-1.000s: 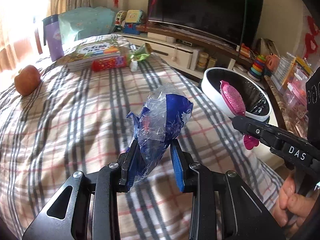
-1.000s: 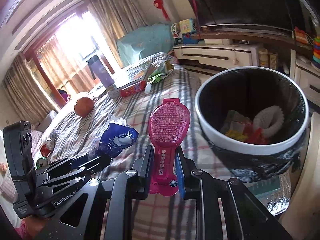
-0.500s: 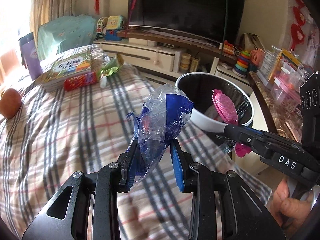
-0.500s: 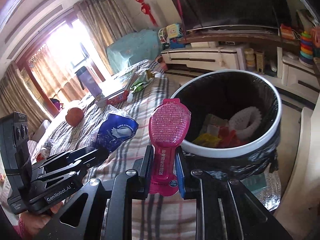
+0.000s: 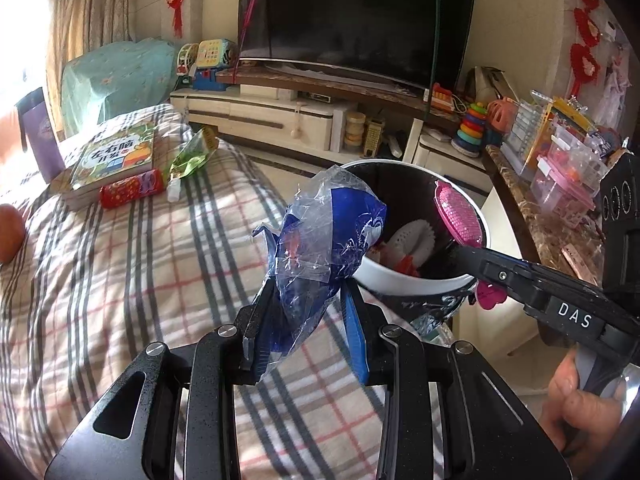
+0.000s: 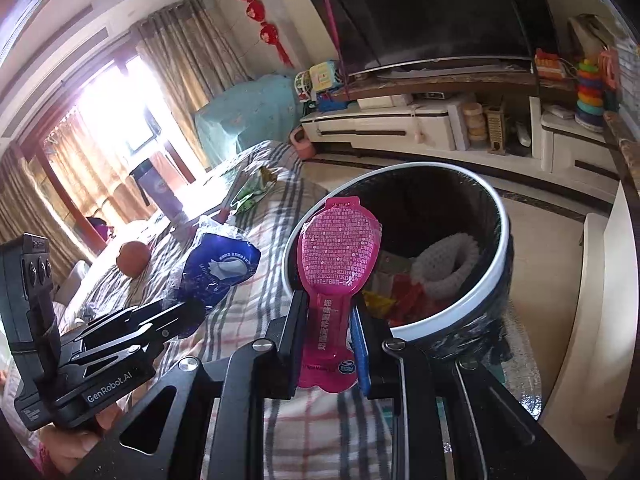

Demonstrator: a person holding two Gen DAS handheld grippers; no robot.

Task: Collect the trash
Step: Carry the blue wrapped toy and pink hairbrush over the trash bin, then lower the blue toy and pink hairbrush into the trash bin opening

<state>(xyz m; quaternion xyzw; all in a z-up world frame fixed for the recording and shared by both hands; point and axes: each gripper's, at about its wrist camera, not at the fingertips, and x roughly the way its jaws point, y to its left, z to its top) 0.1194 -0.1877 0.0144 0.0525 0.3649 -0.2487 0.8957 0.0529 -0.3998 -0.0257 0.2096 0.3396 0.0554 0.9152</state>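
Trash bin (image 6: 496, 280), white-rimmed and lined with a black bag, stands on the floor just ahead of both tools, against the edge of the plaid-covered bed (image 5: 120, 272); crumpled wrappers and a white foam piece lie inside it. Beyond the bin runs a low white TV cabinet (image 5: 280, 120) under a dark television (image 5: 352, 20). On the bed, well ahead and to the left of the left tool, lie a picture book (image 5: 116, 158), a red packet (image 5: 132, 193), a green wrapper (image 5: 192, 154) and an orange fruit (image 6: 134, 258). The left tool (image 5: 308, 320) is clamped on a crumpled blue plastic bag (image 5: 328, 240), which stands up between its pads, in front of the bin's near rim. The right tool (image 6: 328, 332) pinches the narrow stem of a pink spoon-shaped pouch (image 6: 340, 248), whose wide end rises over the bin's near rim. A hand (image 5: 576, 404) grips the right tool's handle at the lower right of the left wrist view.
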